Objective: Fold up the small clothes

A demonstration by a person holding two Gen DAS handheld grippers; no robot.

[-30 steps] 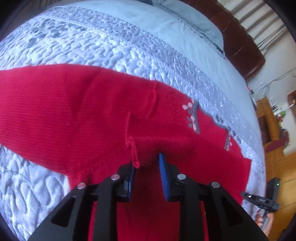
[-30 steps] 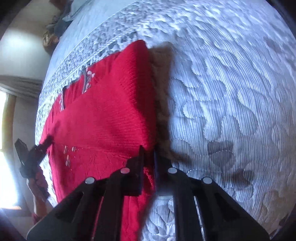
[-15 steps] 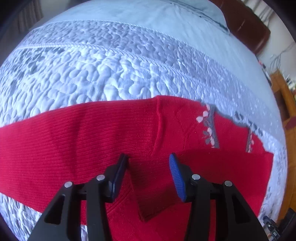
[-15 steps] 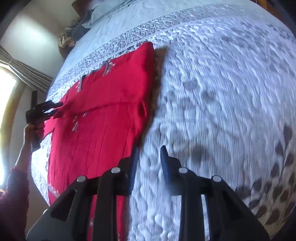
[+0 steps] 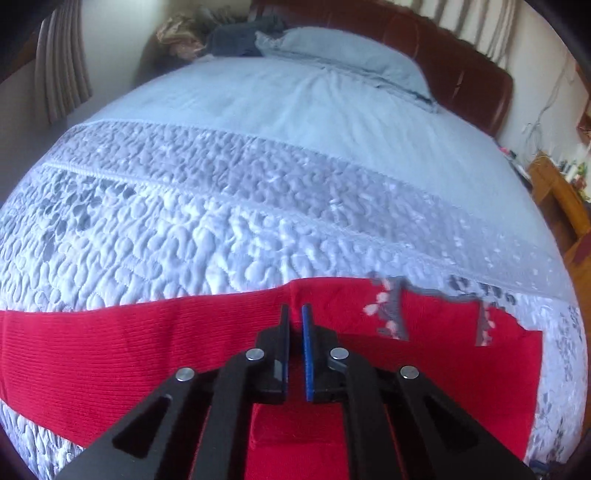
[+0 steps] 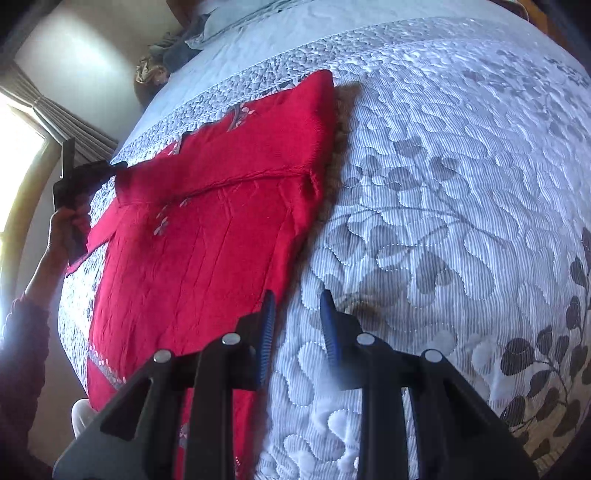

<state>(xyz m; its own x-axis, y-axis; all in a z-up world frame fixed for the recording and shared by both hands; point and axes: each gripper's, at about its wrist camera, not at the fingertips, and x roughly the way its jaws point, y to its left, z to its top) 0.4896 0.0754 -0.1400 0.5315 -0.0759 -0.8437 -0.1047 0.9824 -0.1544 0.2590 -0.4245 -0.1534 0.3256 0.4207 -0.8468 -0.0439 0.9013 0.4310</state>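
Left claw (image 5: 295, 314) closed, empty, over the red sweater (image 5: 110, 350); right claw (image 6: 297, 299) part open, empty, beside the sweater's edge above bare quilt (image 6: 443, 184).

Right gripper (image 6: 297, 314): jaws apart, nothing between them, over quilted bedspread (image 6: 443, 184). Red garment (image 6: 207, 229): flat, ahead and left, its edge just beside the left finger. Left gripper (image 6: 114, 168): far left beyond the garment, tips at its corner, held by a hand (image 6: 61, 229). Pillow (image 6: 218, 22): far ahead.
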